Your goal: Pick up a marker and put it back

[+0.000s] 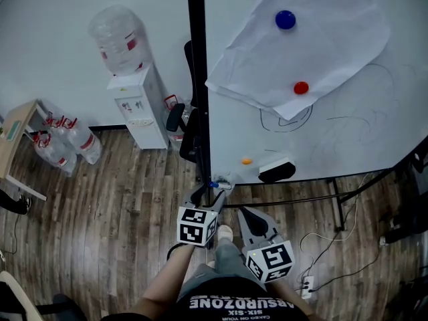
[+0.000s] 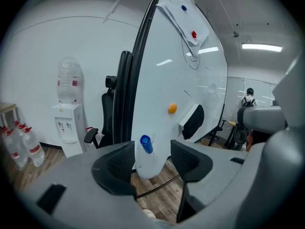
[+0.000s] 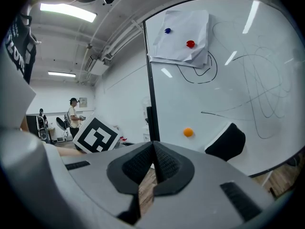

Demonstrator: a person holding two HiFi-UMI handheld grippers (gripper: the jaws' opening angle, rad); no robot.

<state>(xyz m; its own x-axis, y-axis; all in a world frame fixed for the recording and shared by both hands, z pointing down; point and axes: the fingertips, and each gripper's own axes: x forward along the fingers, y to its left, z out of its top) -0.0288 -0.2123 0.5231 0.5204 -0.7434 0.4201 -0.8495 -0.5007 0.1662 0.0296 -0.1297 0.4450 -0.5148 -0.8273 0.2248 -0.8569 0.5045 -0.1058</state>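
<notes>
The marker (image 2: 146, 144), blue cap showing, stands tilted in a white holder (image 2: 151, 166) at the lower left corner of the whiteboard (image 1: 334, 126). It sticks out above the holder's rim, which leaves the capped end free to be gripped. The left gripper (image 2: 152, 152) is lined up on it with its jaws wide apart. The cap sits in the gap between them and neither pad appears to touch it. That looks like the stance for closing on the marker, or for one just set back; the pictures cannot settle which. In the head view the same gripper (image 1: 207, 196) points up at that corner, with the blue cap (image 1: 214, 184) just past its tips.

The right gripper (image 3: 153, 152) has its jaws pressed together on nothing. It hangs lower and nearer the person's body (image 1: 242, 212), apparently idle and kept clear of the working side.

Farther along the bottom edge of the whiteboard sit an orange magnet (image 1: 247, 160) and a black eraser (image 1: 276, 170). Higher up, a paper sheet (image 1: 314, 45) is pinned by a blue magnet (image 1: 285, 19) and a red magnet (image 1: 301, 87). A water dispenser (image 1: 140, 105) stands by the wall, left of the board.
</notes>
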